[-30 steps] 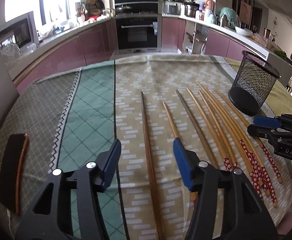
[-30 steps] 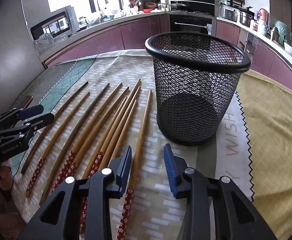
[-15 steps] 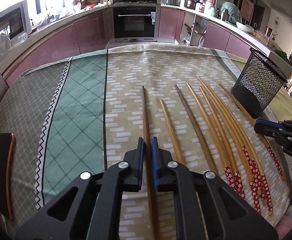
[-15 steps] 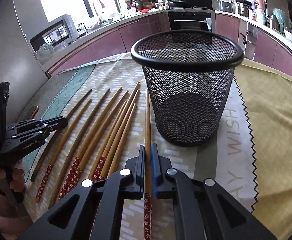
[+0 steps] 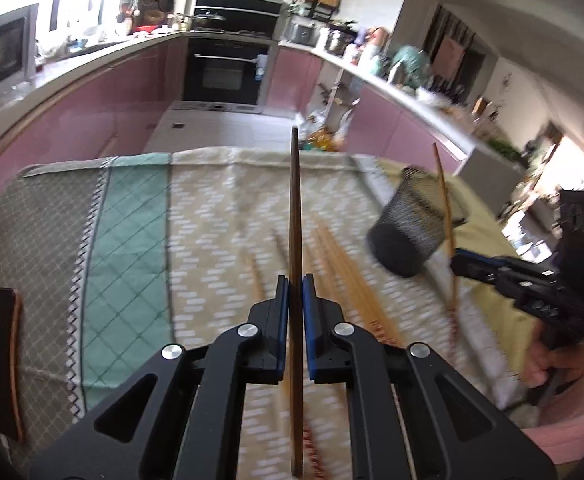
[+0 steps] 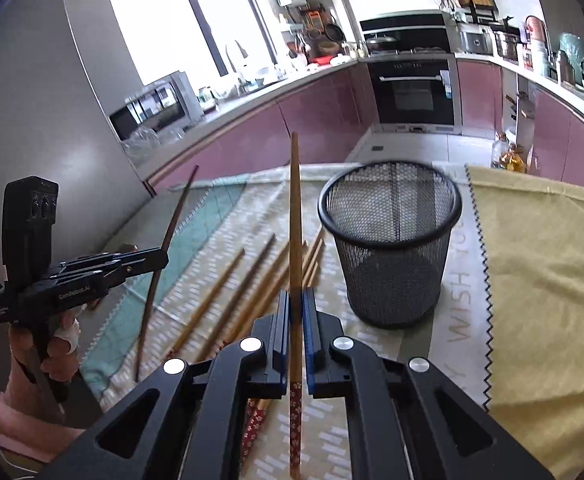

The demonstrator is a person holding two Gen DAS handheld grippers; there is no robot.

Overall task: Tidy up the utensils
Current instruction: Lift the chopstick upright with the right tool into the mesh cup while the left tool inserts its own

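Both grippers are clamped on one chopstick each. Nearest the lens in the left wrist view, the left gripper (image 5: 296, 284) has its blue pads closed on a dark chopstick (image 5: 294, 208), which runs straight up between them and points away over the table. In the right wrist view the right gripper (image 6: 296, 300) is pinched the same way on a light chopstick (image 6: 295, 216) with a red flowered end; its plain end rises toward the far counter. Each tool also shows in the other's camera, raised above the cloth with its stick tilted, so both sticks appear lifted clear of the table.

Just beyond the right gripper, to its left, the remaining chopsticks (image 6: 228, 296) lie side by side on the patterned tablecloth (image 6: 532, 264), several with red flowered ends toward the near edge. Motion blur in the left view makes an exact count uncertain.

Farther on and to the right stands the black mesh holder (image 6: 390, 240), upright on the cloth. Through its mesh and open rim I see nothing inside it.

Judging from this, the job is barely begun: two sticks are in hand but not yet in the holder, and the rest of the row is left to collect. Behind the table, pink cabinets and a black oven (image 6: 410, 92) close the scene.
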